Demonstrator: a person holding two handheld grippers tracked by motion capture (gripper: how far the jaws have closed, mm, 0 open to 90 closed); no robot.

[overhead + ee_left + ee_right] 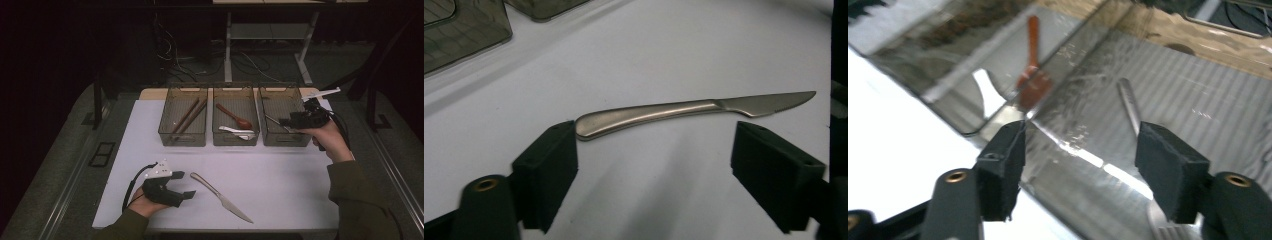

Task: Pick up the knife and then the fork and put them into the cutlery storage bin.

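White table [280, 185]: knife [220, 196] beside left tongs [184, 185].

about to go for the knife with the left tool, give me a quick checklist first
1. Knife lies flat on the white table, nothing on it: ok.
2. Left tool jaws apart, nothing between the pads: ok.
3. Knife handle centred between the jaws: not ok, it sits ahead, its end near one pad.
4. Right tool clear of the knife, up at the right bin: ok.
5. Right tool open and empty above the metal utensil in that bin: ok.
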